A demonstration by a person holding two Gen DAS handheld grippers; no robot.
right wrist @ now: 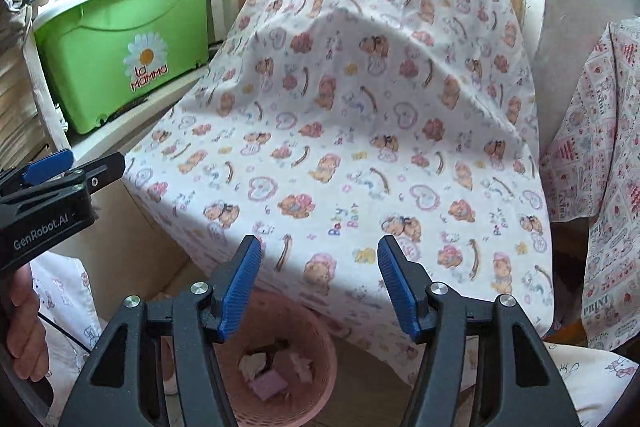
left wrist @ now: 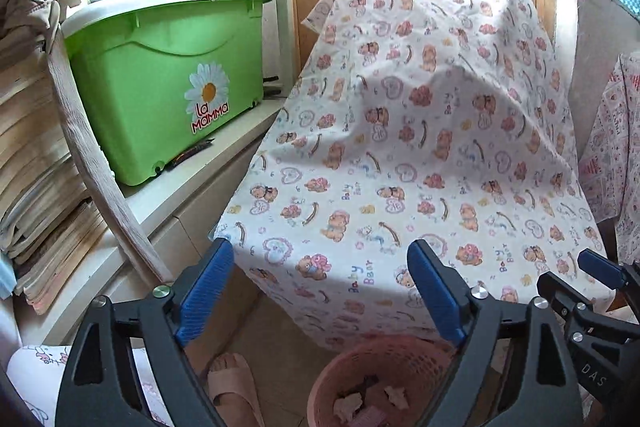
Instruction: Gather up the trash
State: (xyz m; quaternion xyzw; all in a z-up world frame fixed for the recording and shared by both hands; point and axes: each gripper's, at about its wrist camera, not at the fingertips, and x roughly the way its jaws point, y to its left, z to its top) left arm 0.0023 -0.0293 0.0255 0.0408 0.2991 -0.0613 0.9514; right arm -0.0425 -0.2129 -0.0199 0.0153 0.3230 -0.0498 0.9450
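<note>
Pink woven plastic wastebasket [right wrist: 280,359] sits on the floor, below and slightly ahead of both of your grippers, against the foot of the furniture draped in white bear-print cloth [right wrist: 360,131]. Crumpled paper scraps [right wrist: 254,363] and a flat pink piece already lie on its bottom.

Left gripper [left wrist: 320,295]: fingers spread wide, nothing between the blue pads. In the left wrist view the basket mouth lies low between the fingers, nearer the right-hand finger.

Right gripper [right wrist: 318,287]: fingers apart, less widely than the left, also empty. In the right wrist view the basket lies low, nearer the left-hand finger, so the basket sits between your two hands.

Both grippers point forward and downward at the cloth, not into the basket. Neither holds trash. No loose trash outside the basket is visible in either view; you must judge this as a search condition, since further pieces may lie out of frame.

A sandalled foot [left wrist: 232,383] stands on the floor just left of the basket. The green lidded plastic storage box [left wrist: 168,87] on the white shelf is well apart, to the left.

For any next deposit, treat the basket opening as directly beneath: lower almost vertically. Neither hand is clearly nearer.
</note>
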